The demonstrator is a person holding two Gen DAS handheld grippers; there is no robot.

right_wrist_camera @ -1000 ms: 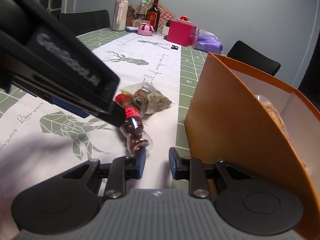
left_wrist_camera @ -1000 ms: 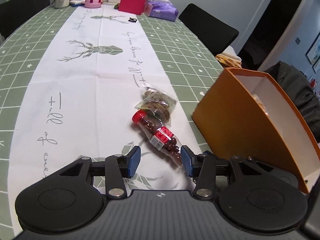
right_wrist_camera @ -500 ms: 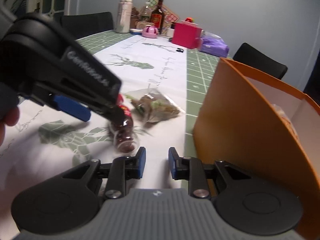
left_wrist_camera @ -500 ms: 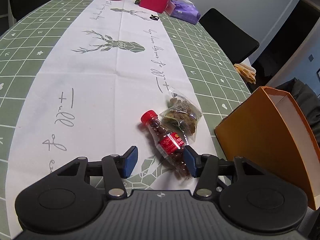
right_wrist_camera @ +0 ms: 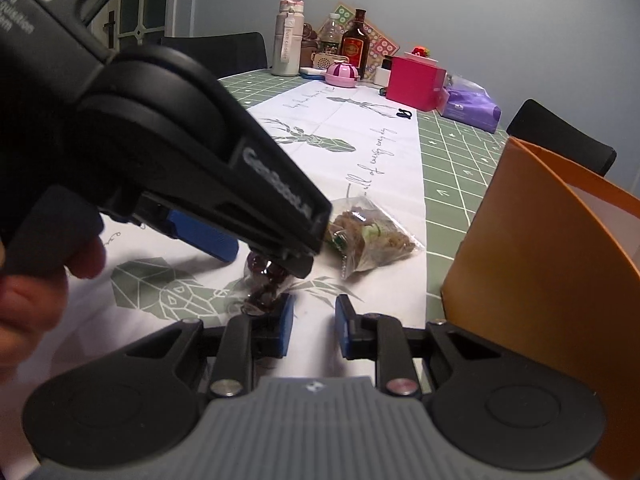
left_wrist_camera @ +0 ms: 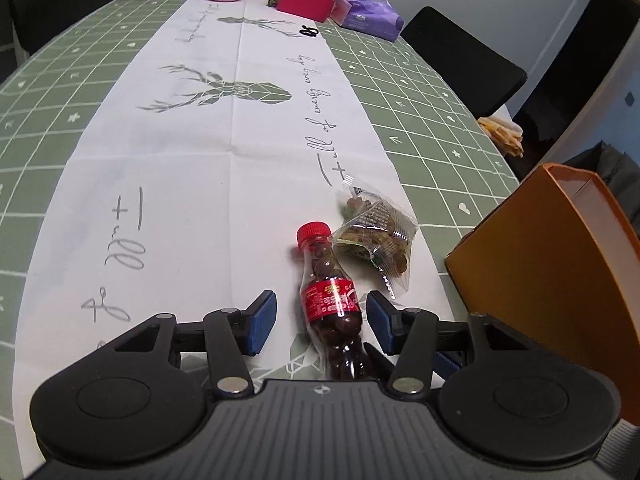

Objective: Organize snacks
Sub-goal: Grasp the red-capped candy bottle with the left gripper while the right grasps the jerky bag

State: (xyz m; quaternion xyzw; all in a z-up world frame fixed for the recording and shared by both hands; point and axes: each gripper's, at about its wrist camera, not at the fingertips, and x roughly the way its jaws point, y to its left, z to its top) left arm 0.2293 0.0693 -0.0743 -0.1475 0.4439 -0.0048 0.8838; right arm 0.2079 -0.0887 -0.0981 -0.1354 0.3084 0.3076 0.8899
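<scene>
The left gripper [left_wrist_camera: 316,326] straddles a small red-capped bottle [left_wrist_camera: 330,300] lying on the table runner [left_wrist_camera: 200,168], jaws open and apparently not yet touching. Next it must close, then carry it to the orange box [left_wrist_camera: 560,280]. The right gripper [right_wrist_camera: 314,330] waits nearby, narrowly parted and empty.

Black tool [left_wrist_camera: 321,326], blue pads [left_wrist_camera: 262,322]

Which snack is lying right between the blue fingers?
The little red-capped bottle of dark candies, lying on its side between the left hand-held gripper's open fingers. The clear snack bag lies farther away, beside the cap.
</scene>
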